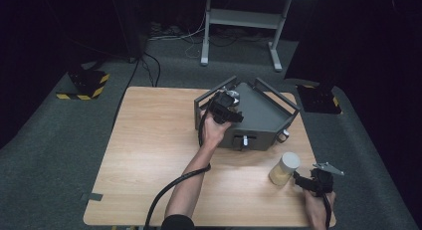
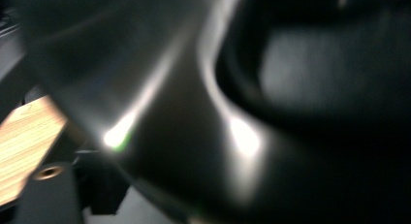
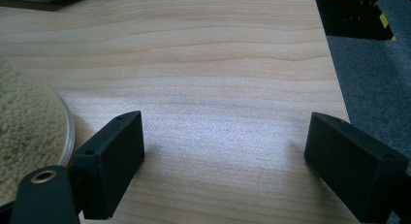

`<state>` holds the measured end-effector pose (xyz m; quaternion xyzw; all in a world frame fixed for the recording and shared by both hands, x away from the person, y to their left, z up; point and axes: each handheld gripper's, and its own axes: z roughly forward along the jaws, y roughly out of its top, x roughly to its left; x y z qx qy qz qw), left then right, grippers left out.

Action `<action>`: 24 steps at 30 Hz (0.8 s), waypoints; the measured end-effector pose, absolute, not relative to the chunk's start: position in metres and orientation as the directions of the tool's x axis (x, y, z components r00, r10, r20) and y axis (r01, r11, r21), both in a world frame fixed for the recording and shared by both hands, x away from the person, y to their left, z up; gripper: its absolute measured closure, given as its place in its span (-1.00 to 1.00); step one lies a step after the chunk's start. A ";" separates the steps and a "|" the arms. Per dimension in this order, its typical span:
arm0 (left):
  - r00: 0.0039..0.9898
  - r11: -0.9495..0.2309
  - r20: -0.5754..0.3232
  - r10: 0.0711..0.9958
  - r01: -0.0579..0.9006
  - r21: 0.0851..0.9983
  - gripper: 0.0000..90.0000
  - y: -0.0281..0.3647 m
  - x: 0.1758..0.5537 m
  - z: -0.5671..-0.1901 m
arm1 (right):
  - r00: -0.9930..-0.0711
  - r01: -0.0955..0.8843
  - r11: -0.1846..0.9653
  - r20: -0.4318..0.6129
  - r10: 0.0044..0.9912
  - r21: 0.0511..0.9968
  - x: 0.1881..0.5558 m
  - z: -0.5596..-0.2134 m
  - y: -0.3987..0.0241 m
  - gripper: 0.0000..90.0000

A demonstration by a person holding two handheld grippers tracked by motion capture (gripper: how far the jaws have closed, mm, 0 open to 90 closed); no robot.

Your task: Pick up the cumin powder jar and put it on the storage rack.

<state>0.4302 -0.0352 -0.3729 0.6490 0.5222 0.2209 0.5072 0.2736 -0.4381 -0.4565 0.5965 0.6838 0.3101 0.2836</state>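
Note:
A grey metal box with rail frames on its sides and small knobs on its front stands at the back right of the wooden table. My left gripper reaches over the box's left top corner. In the left gripper view a dark, blurred surface lies right against the camera, so I cannot tell how the jaws stand. A jar of pale yellow grains with a white lid stands at the front right. My right gripper rests low on the table beside the jar, open with bare wood between its jaws.
The table's right edge runs close to the right gripper, with grey carpet beyond. A white desk frame stands behind the table. Black stands with yellow-black tape sit on the floor at both back corners.

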 end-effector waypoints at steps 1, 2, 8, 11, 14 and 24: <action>0.357 0.060 -0.243 0.902 0.454 0.889 -0.77 -0.035 0.430 -0.373 | -0.128 0.640 0.096 -0.018 0.992 0.762 0.274 -0.456 -0.438 -0.69; 0.357 0.064 -0.247 0.901 0.453 0.889 -0.80 -0.034 0.430 -0.373 | -0.128 0.640 0.096 -0.018 0.992 0.762 0.274 -0.456 -0.438 -0.69; 0.384 0.080 -0.267 0.884 0.437 0.896 -0.89 -0.025 0.423 -0.373 | -0.127 0.640 0.096 -0.018 0.992 0.763 0.274 -0.456 -0.438 -0.69; 0.394 0.090 -0.278 0.876 0.433 0.897 -0.91 -0.021 0.419 -0.372 | -0.128 0.640 0.097 -0.019 0.992 0.763 0.274 -0.456 -0.438 -0.69; 0.397 0.087 -0.276 0.875 0.432 0.898 -0.93 -0.017 0.415 -0.370 | -0.127 0.640 0.097 -0.019 0.992 0.762 0.275 -0.456 -0.438 -0.69; 0.435 0.091 -0.282 0.855 0.410 0.908 -0.95 0.006 0.387 -0.361 | -0.126 0.640 0.095 -0.018 0.992 0.762 0.275 -0.456 -0.438 -0.69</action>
